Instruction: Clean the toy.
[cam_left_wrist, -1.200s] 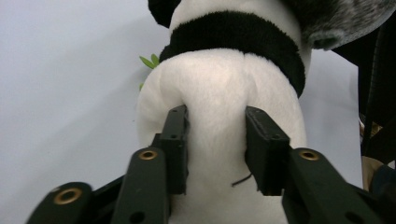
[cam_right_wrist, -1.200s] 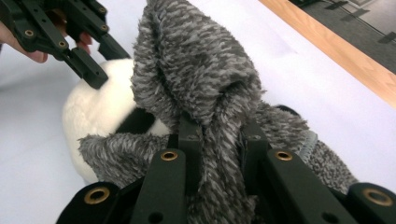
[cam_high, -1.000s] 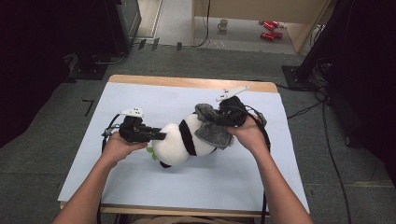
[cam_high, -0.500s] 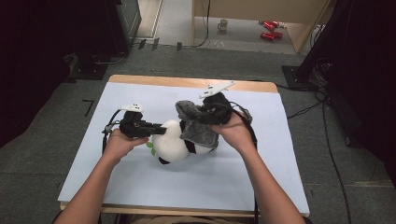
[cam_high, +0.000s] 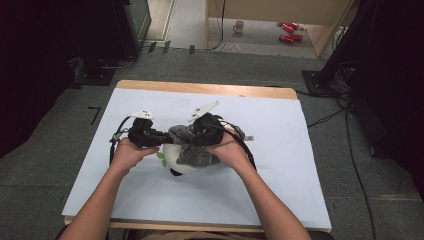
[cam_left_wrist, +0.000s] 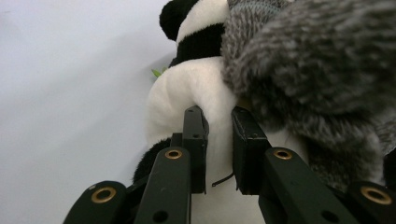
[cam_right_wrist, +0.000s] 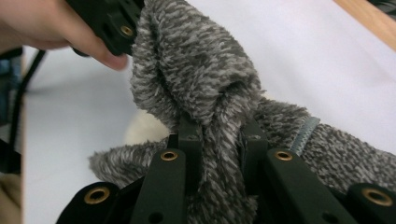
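Since a second ago the right gripper (cam_high: 196, 136) has carried the fuzzy grey-and-white knitted garment (cam_high: 192, 145) leftward across the table, from the right end of the toy to over its middle, close to the left gripper (cam_high: 162, 137); the left hand has kept its place, and its jaws have just been closing with white plush between them.

Nearest the person, both forearms come in from the bottom of the high view and meet at the black-and-white plush panda toy (cam_high: 175, 162), which lies on its side near the middle of the pale blue table covering (cam_high: 280, 165). Its long axis runs roughly left to right across the table; most of its body is hidden under the garment, so which end is the head cannot be told from above. A small green leaf-like piece (cam_high: 161, 156) shows at its left edge.

In the left gripper view the jaws pinch a fold of the panda's (cam_left_wrist: 187, 88) white fur, with a black band and a black ear or limb beyond. In the right gripper view the jaws are clamped on a bunched fold of the garment (cam_right_wrist: 196, 84), which has a grey ribbed hem.

Farther off, a wooden table edge (cam_high: 210, 89) borders the covering, and beyond it the grey floor holds a mug (cam_high: 239, 25) and red objects (cam_high: 287, 30).
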